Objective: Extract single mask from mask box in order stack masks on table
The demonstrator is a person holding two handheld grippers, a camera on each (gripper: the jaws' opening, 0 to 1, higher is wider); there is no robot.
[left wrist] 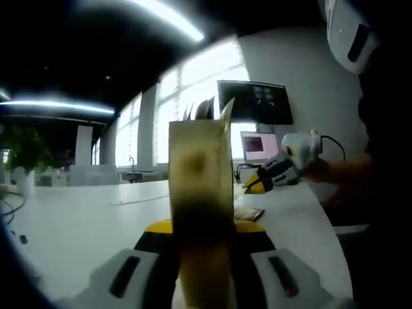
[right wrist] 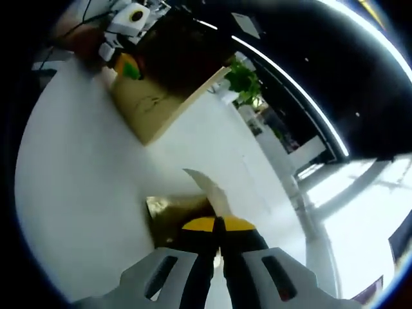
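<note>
My left tool grips the mask box while my right tool pinches one mask above the stack on the tabletop; a hasty release could skew the stack.

Beyond the white table: a dark wall monitor, an open laptop with a lit screen just below it, and tall bright windows alongside. Far off on one side, a leafy potted plant in a white pot. Overhead, long ceiling light strips. In the right gripper view, a green plant past the table's far edge, under a bright curved light strip.
</note>
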